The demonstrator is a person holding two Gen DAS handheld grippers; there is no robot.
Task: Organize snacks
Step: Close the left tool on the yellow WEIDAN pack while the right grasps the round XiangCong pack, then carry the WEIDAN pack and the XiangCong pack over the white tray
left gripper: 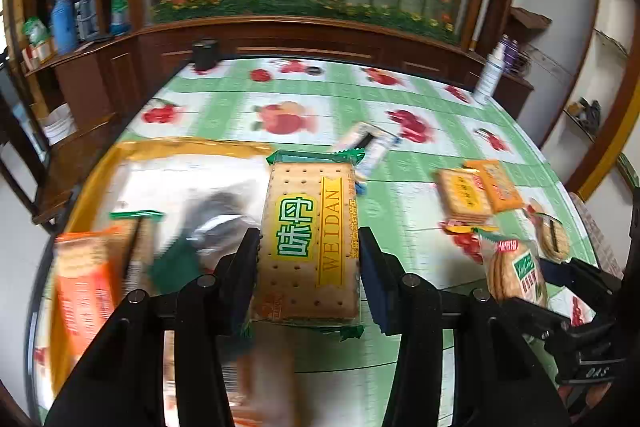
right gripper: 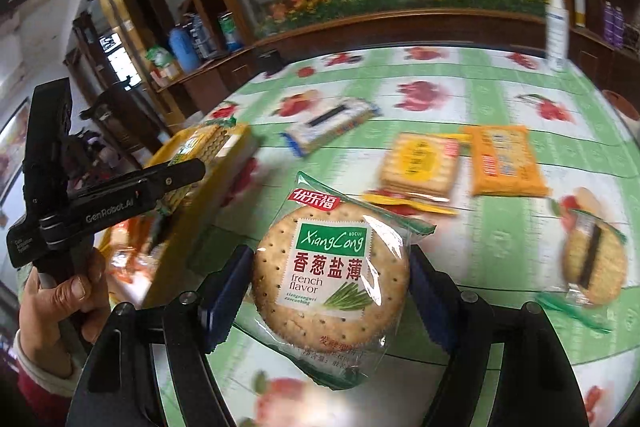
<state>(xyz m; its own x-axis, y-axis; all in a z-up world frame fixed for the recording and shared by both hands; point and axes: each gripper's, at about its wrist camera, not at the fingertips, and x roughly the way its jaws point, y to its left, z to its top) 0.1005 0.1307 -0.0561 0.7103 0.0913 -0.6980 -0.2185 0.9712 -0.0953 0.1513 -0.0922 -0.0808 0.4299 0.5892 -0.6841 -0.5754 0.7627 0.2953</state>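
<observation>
Partly done: left gripper (left gripper: 308,259) clamps a square cracker pack (left gripper: 310,239) above the yellow box (left gripper: 96,171), right gripper (right gripper: 328,291) clamps a round cracker pack (right gripper: 330,267); four packs (right gripper: 506,159) remain on the table (right gripper: 480,247).

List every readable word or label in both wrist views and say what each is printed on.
"WEIDAN" and "味丹": rectangular cracker pack held in the left gripper.
"优乐福", "XiangCong", "香葱盐薄", "french flavor": round cracker pack held in the right gripper.
"GenRobot.AI": left gripper's body.
Print on the yellow packs, the orange pack and the white bottle: too blurred.
</observation>
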